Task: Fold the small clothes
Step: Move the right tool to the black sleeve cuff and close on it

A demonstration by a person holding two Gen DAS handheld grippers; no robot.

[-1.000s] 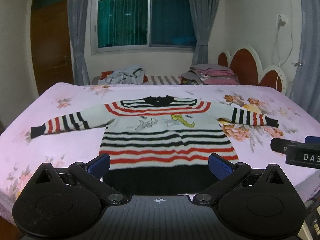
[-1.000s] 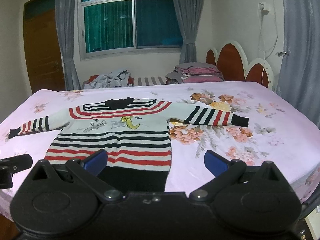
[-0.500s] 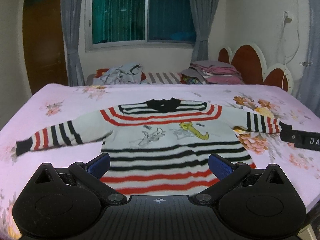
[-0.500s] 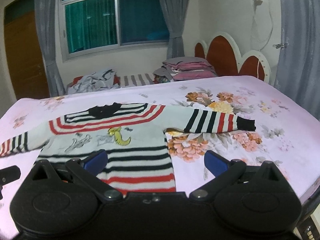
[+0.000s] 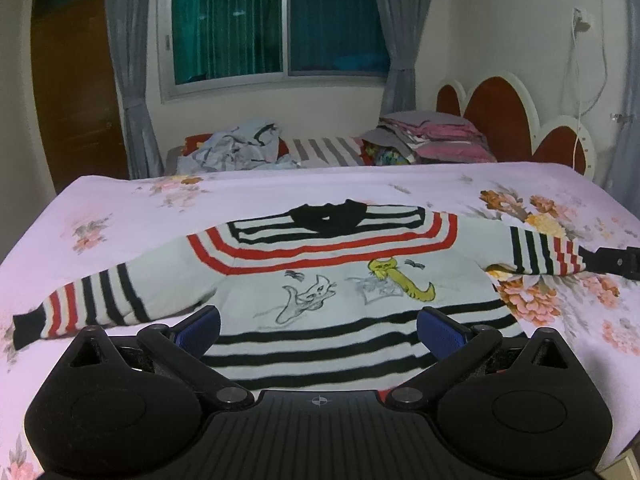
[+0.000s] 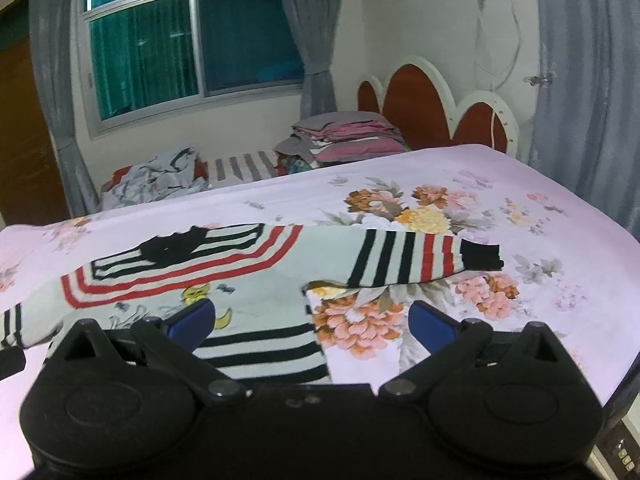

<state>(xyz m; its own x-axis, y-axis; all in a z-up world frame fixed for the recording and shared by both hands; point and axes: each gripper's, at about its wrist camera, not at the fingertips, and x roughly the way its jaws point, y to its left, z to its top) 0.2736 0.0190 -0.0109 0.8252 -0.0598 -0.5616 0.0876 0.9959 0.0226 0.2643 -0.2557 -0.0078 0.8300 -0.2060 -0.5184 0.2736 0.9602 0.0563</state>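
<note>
The white knit sweater with red and black stripes (image 5: 320,280) lies flat, sleeves outstretched, on the pink floral bedsheet (image 5: 280,192). The left gripper (image 5: 318,326) and right gripper (image 6: 312,322) hover above its lower body, jaws spread, empty.

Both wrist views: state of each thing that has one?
Striped knit sweater with cat drawings: spread flat on the bed, sleeves out, unfolded.
Left hand-held gripper: open, empty.
Right hand-held gripper: open, empty.
Grey curtains: drawn aside.
Pink folded bedding stack: folded.
Brown wooden door: shut.
</note>
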